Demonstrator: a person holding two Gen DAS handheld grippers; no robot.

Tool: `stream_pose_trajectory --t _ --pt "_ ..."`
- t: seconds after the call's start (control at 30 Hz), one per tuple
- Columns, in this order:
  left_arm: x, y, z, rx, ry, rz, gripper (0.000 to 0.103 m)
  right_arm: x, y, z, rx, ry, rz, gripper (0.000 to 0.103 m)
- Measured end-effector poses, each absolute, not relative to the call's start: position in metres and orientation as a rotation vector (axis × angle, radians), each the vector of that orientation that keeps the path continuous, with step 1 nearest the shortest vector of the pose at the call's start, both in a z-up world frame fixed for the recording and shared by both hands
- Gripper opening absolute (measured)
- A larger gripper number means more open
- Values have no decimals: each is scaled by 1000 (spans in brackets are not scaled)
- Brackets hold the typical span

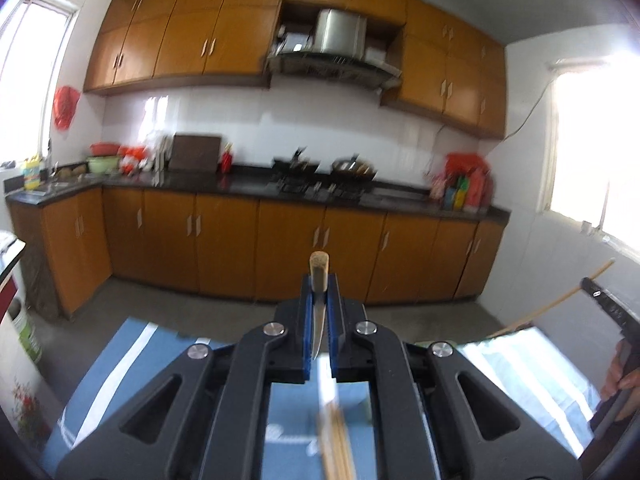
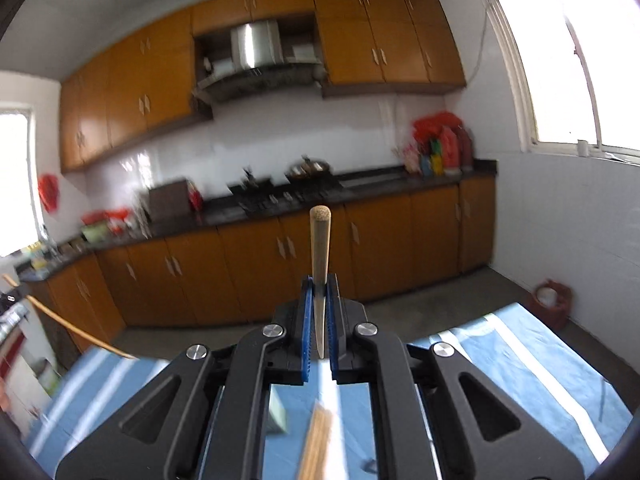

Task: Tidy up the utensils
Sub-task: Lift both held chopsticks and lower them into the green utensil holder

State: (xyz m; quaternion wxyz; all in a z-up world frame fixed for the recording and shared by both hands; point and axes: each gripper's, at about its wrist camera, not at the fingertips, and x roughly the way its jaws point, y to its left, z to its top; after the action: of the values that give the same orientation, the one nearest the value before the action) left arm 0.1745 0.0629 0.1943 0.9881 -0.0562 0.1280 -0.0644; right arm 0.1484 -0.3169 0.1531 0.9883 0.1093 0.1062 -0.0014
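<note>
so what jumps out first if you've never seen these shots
Each hand-held gripper is shut on a wooden-handled utensil that sticks up between its blue pads: the left hand-held gripper and the right hand-held gripper. Behind them runs a wall of orange kitchen cabinets, and below lies a blue striped tablecloth.

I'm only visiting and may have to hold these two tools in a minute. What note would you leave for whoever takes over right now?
Left gripper: shut on a wooden-handled knife, handle pointing forward.
Right gripper: shut on a second wooden-handled knife, held the same way.
Both are raised above the blue tablecloth.
A bundle of wooden chopsticks lies blurred on the cloth below.
Done: both knives picked up.
Left: set the knives down in their place, which is not in view, then sort the chopsticks.
</note>
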Motion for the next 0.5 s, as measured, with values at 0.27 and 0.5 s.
stream_pose_trajectory --t 0.27,0.5 --pt "176 13 209 -132 255 -270 7 159 -284 158 206 258 151 7" --pt "197 -18 178 -118 342 -307 7 182 -270 136 207 368 184 7"
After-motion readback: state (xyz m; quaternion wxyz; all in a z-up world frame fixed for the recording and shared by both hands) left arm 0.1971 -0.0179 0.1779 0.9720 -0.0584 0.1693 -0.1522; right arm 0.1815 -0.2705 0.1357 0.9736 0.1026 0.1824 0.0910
